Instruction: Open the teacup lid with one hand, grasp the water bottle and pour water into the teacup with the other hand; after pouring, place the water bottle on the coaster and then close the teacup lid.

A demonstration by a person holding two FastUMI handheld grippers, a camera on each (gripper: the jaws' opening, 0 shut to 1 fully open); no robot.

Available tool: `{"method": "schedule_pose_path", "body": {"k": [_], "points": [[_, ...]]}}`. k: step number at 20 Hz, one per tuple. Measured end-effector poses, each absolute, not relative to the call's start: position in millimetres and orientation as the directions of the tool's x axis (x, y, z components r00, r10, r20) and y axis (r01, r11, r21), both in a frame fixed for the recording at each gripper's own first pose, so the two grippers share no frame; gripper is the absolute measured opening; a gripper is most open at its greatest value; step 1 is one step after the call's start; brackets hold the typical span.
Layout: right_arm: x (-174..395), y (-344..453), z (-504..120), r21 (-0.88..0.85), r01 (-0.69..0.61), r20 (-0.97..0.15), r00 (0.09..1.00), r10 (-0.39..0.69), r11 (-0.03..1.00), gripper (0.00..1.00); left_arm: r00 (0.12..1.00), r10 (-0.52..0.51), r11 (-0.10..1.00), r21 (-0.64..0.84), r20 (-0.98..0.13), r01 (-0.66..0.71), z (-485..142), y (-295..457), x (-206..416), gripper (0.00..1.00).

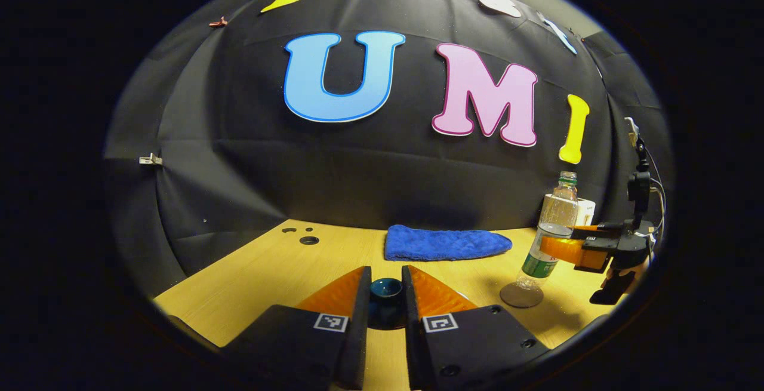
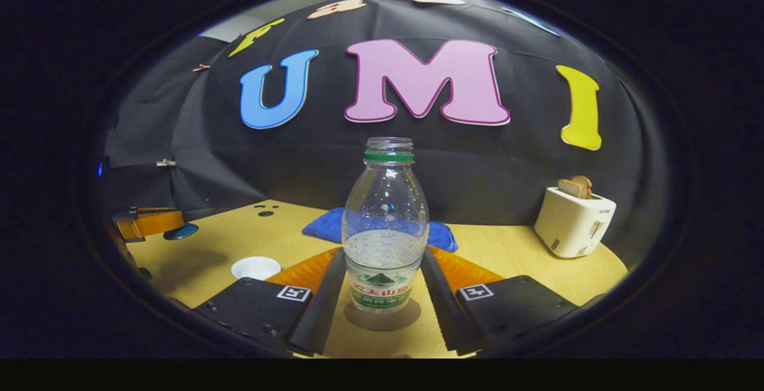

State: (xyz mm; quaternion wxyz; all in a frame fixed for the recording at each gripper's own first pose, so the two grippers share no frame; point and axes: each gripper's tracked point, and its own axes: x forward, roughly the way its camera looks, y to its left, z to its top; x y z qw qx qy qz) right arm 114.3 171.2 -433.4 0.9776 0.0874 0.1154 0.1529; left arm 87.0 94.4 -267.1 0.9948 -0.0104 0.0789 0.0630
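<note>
The left gripper point(image 1: 386, 295) holds a dark blue teacup lid point(image 1: 385, 289) between its two fingers, which press it from both sides above the wooden table point(image 1: 239, 283).

In the right gripper view, the right gripper point(image 2: 385, 286) stands with its jaws parted around the water bottle point(image 2: 385, 230). Narrow gaps show at either side, so the fingers do not appear to be squeezing it. The bottle stands upright, uncapped and partly filled, on the round brown coaster point(image 2: 382, 321).

In that same view the white teacup point(image 2: 255, 267) sits at nine o'clock from the bottle, lid off. The left gripper with the lid is farther out, toward ten o'clock. A blue cloth point(image 2: 325, 224) lies behind the bottle at twelve o'clock. A white toaster point(image 2: 574, 221) holding bread stands at two o'clock.
</note>
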Motion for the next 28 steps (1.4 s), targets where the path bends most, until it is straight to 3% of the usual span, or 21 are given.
{"method": "schedule_pose_path", "body": {"k": [5,7,10,13,15,18,19,20,23,24,28], "points": [[114,170,-435,0.224,-0.277,-0.222,0.919,0.326,0.934,0.75,0.981,0.106,0.994,-0.002,-0.16,-0.107,-269,82,96,0.27],[115,169,-438,0.213,-0.277,-0.231,0.917,0.324,0.937,0.75,0.981,0.103,0.994,-0.005,-0.165,-0.106,-271,79,98,0.35],[114,171,-440,0.218,-0.272,-0.252,0.912,0.323,0.937,0.78,0.98,0.105,0.994,-0.001,-0.169,-0.106,-273,79,99,0.31],[117,167,-444,0.202,-0.267,-0.257,0.914,0.314,0.942,0.8,0.979,0.106,0.994,0.003,-0.175,-0.107,-275,77,100,0.33],[118,167,-444,0.195,-0.276,-0.26,0.911,0.321,0.941,0.84,0.978,0.105,0.994,-0.001,-0.179,-0.106,-276,75,101,0.27],[113,171,-449,0.209,-0.293,-0.273,0.899,0.343,0.933,0.89,0.979,0.098,0.995,-0.013,-0.179,-0.102,-276,68,107,0.31],[108,174,-450,0.214,-0.297,-0.274,0.896,0.349,0.931,0.92,0.979,0.095,0.995,-0.013,-0.178,-0.099,-276,65,109,0.27],[106,175,-451,0.222,-0.301,-0.279,0.892,0.356,0.927,0.94,0.98,0.091,0.995,-0.014,-0.18,-0.095,-278,63,111,0.31],[102,173,-455,0.243,-0.295,-0.293,0.886,0.36,0.924,0.97,0.98,0.077,0.996,-0.025,-0.184,-0.083,-283,54,119,0.27],[100,171,-457,0.246,-0.291,-0.298,0.885,0.358,0.925,0.97,0.98,0.073,0.996,-0.031,-0.186,-0.08,-286,50,122,0.31],[78,167,-467,0.288,-0.265,-0.328,0.876,0.354,0.921,0.97,0.978,0.061,0.997,-0.036,-0.199,-0.07,-300,38,137,0.31]]}}
